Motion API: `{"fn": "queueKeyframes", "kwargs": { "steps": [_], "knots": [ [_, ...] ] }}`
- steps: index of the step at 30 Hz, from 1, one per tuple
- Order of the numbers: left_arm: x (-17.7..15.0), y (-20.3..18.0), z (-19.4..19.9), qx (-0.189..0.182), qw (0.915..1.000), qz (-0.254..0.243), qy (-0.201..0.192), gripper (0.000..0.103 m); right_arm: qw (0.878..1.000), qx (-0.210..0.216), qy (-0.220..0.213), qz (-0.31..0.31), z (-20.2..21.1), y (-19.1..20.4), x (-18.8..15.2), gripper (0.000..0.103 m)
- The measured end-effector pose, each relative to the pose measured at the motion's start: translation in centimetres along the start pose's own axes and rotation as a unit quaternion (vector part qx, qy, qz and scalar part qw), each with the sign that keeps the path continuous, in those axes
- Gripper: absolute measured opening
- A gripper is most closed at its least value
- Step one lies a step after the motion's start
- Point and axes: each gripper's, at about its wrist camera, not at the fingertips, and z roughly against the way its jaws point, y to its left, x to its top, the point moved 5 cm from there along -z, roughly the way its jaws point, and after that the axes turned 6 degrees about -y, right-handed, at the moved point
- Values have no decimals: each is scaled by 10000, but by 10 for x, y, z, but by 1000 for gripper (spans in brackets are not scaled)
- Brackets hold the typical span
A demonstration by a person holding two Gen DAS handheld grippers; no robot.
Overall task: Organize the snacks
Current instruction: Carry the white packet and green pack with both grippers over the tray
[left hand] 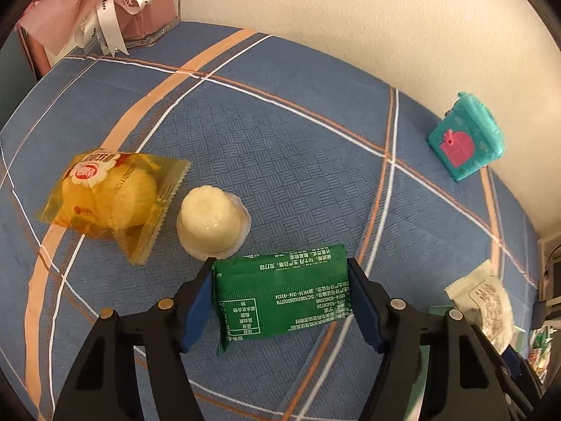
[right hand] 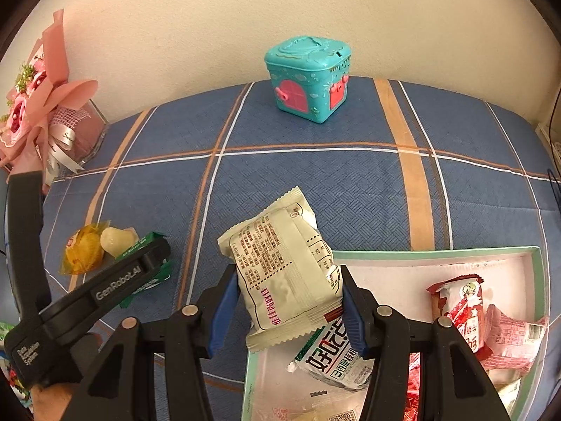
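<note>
Jaws, left: both blue pads of the left gripper (left hand: pixel 280 273) press the short sides of the green snack packet (left hand: pixel 280 294), closed on it, printed back facing up.
Jaws, right: the right gripper (right hand: pixel 289 291) is clamped on the cream snack packet (right hand: pixel 285 270), which tilts up and away between the pads.
Green packet position: low over the blue plaid tablecloth (left hand: pixel 280 140); whether it touches the cloth I cannot tell.
Cream packet position: over the near left corner of the mint-edged box (right hand: pixel 420 253), partly above the cloth.
Close to the green packet: a pale jelly cup (left hand: pixel 212 224) sits upside down just beyond the left pad, with a yellow wrapped cake (left hand: pixel 112 203) beside it, touching or nearly so.
Inside the box: a white packet with bold black characters (right hand: pixel 336 358) lies under the right gripper; red-and-white packets (right hand: pixel 463 312) and a pink packet (right hand: pixel 512 340) lie toward the right wall.
Farther back: a teal toy house box (right hand: pixel 308 77) with pink doors stands by the wall.
Left corner: a pink wrapped bouquet (right hand: pixel 35 105) with white ribbon stands in a glass vase.
In the way: the jelly cup is right ahead of the left fingertip.
</note>
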Motion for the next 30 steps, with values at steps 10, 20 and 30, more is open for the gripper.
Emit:
{"fn": "queueKeyframes", "kwargs": {
  "steps": [10,20,30],
  "knots": [
    [-5,-22,61,-382,9990,-122,-211,71,9996,0,-190,-193,32,-22,7,57],
    [-37,-89,83,-725,9948,-717,-40,71,9961,-542,-407,-569,78,-96,11,57],
    [-78,-142,83,-813,9877,-1306,272,72,9917,-946,-358,-790,97,-155,6,57]
  ]
}}
